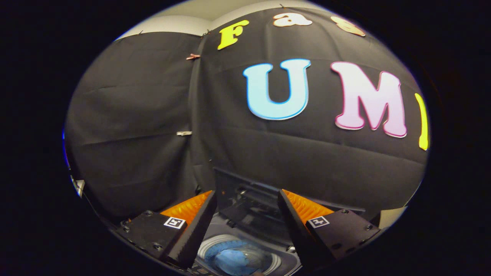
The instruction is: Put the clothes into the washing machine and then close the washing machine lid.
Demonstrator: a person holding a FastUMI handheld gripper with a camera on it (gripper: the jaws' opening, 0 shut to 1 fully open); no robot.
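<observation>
Black cloth [145,115] is hanging in creased panels as the booth's wall, clipped together, with pale wall [180,23] showing above.

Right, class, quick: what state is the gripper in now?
Gripper: open, holding nothing, above the washing machine drum with blue clothes inside.

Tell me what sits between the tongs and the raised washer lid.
Gripper view: the open tongs hold nothing. Below the gap, the drum holds blue clothes; the raised lid stands beyond.

Blue clothes [236,260] lie inside the open washing machine [245,253], lid [249,199] raised.
</observation>
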